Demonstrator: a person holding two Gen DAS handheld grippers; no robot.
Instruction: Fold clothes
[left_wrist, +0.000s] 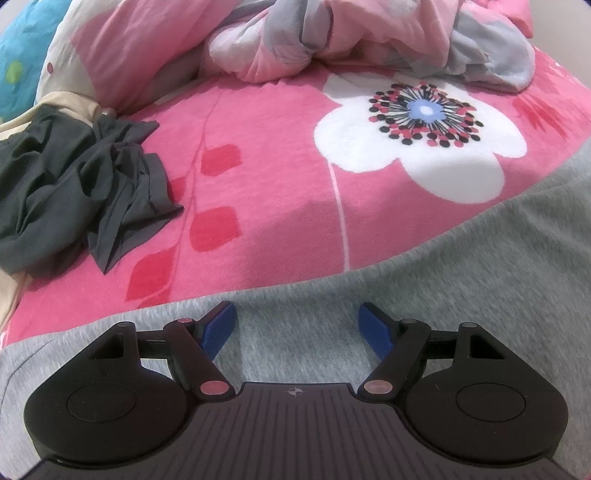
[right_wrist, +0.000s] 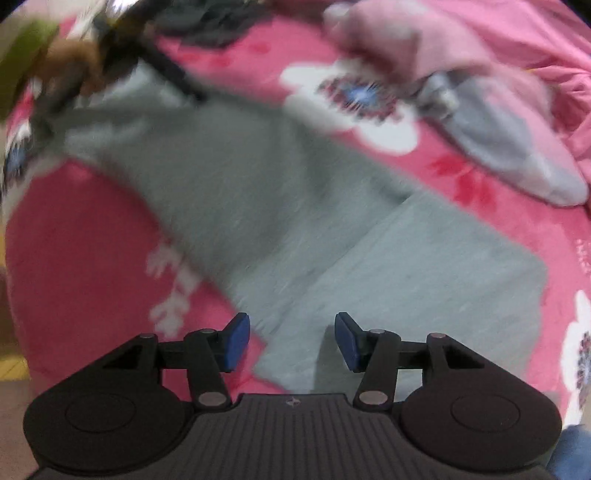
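A heather-grey garment (left_wrist: 461, 266) lies on a bright pink bed blanket (left_wrist: 277, 155) printed with white flowers (left_wrist: 417, 147) with blue centres ringed by black and red dots, plus red leaf shapes. A dark charcoal garment (left_wrist: 74, 192) lies crumpled beside a pale pink and grey quilt (left_wrist: 332, 37). Each black claw (left_wrist: 299, 328) has blue pads (left_wrist: 221, 332).
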